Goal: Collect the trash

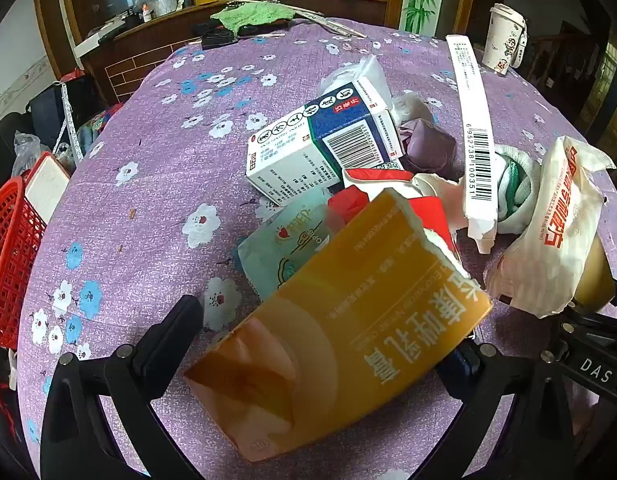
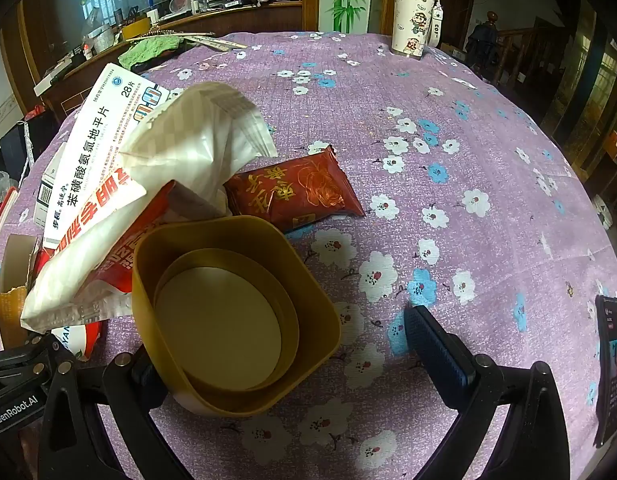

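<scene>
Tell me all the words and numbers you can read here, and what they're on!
"DAS": right claw's label.
"GenRobot.AI": left claw's label.
"6952738100351": long white box strip.
"28片" and "苯磺酸氨氯地平片": white pill box.
"15毫升": blue-and-white box.
Orange carton, white wrapper, red packet: upside down or blurred.

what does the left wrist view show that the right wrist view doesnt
Only the left wrist view: the torn yellow carton between the left jaws, the red basket at the table edge, and the blue and white box.

Only the right wrist view: the yellow tub between the open right jaws, the red snack packet, and a phone.

Both: the white wrapper, the cartoon cup, the green cloth and the purple flowered tablecloth.
</scene>
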The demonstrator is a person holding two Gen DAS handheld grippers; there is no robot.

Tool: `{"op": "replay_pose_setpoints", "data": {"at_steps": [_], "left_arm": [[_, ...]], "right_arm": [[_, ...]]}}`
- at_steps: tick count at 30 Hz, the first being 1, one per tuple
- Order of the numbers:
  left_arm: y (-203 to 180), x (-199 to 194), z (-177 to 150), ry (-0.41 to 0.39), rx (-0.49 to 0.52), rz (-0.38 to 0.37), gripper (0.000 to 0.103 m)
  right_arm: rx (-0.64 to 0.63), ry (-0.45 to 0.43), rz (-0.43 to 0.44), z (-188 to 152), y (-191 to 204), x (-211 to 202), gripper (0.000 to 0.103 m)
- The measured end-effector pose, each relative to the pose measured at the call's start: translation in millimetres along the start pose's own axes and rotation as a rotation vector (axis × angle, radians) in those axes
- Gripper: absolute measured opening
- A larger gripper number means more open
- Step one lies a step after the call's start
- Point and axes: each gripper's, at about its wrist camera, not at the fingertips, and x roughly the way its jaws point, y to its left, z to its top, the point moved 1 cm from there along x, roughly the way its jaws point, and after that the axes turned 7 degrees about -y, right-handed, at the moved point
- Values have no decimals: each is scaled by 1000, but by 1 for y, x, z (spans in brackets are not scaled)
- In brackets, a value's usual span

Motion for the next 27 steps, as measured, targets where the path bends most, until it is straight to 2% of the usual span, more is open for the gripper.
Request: {"op": "replay_pose_setpoints", "data": {"at_steps": [4,6,10,14,17,21,23,25,27], "left_arm": [[1,-2,1,19,7,6,103],[2,-14,-1,31,30,-24,103],[6,-55,-8,-71,67,-21,103],[15,-88,-17,-97,98,-76,103],[24,-107,-30,-145,91,-75,103],[44,-136,-52,-288,31,-6,103],[51,-146,-61,-375,1,49,103],[59,-153,-70,-427,-27,79,103],[66,-157,-76,-454,-45,78,103]], "right_arm": [[-9,3,-8,0,1,0,103],[-24,26,12,3,1,1,103],[-44,85,30,4,-7,-8,103],[-104,-3,22,-3,-10,-57,103],[-137,-54,25,-12,-12,-88,103],[-155,-202,38,-33,-6,-139,103],[-143,-324,31,-41,-2,-167,103],[-107,-421,-3,-50,0,-184,103],[-86,-424,11,-55,4,-183,103]]}}
